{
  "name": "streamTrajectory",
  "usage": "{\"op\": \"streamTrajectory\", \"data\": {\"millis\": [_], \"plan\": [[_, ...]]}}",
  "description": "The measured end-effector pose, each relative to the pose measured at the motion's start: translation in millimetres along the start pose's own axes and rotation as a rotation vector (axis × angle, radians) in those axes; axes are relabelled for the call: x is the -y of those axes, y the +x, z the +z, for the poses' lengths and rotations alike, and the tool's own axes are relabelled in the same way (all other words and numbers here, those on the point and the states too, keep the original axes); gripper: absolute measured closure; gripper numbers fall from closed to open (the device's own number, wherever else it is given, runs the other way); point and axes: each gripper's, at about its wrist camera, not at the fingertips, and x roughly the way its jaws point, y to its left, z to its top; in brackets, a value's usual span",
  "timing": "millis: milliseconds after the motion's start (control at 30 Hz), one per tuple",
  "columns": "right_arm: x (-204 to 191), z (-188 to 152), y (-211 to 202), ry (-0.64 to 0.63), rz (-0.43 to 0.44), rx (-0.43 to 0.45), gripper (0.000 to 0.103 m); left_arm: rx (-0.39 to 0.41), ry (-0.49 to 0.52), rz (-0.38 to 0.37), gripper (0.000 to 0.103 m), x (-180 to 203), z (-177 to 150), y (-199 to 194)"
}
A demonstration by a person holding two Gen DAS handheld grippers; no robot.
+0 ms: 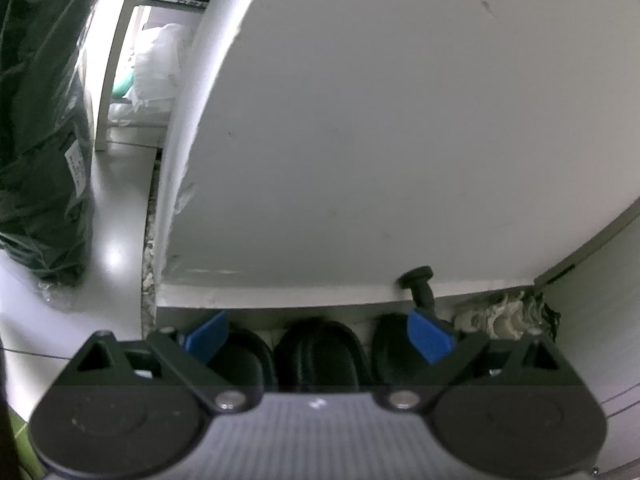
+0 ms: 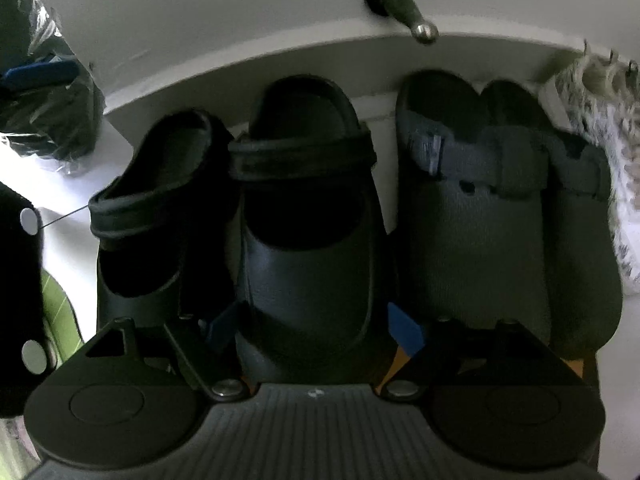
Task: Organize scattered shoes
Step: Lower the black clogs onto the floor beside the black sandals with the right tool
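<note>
Writing: none readable; small label on dark bag (image 1: pixel 74 160) blurred.
Right gripper (image 2: pixel 316 326): wide, straddling middle clog (image 2: pixel 308 240), pads apart.
Left gripper (image 1: pixel 320 334): wide, empty.

Four dark clogs (image 2: pixel 308 216) stand side by side in a row on the pale floor (image 2: pixel 60 196), heels toward a white door (image 2: pixel 200 20).

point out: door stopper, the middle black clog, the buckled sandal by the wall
door stopper (image 2: pixel 402 8): right wrist view, on its dark shaft.
middle black clog (image 2: pixel 308 264): right wrist view, on the toe cap.
buckled sandal (image 2: pixel 464 216): right wrist view, on the upper below the strap.
</note>
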Motion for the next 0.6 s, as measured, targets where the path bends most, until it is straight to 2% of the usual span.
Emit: {"op": "streamTrajectory", "data": {"millis": [167,433,600], "plan": [[-1,5,-13,0.004,0.020,-0.007,0.023,0.013,-0.009,0.003,0.005,-2,2,-2],[-18,-4,-33,-0.052,0.171,-0.008,0.010,0.073,0.008,0.004,0.005,1,8,-11],[-39,-6,-23,-0.072,0.215,-0.025,0.009,0.072,-0.003,0.012,0.005,-1,10,-12]]}}
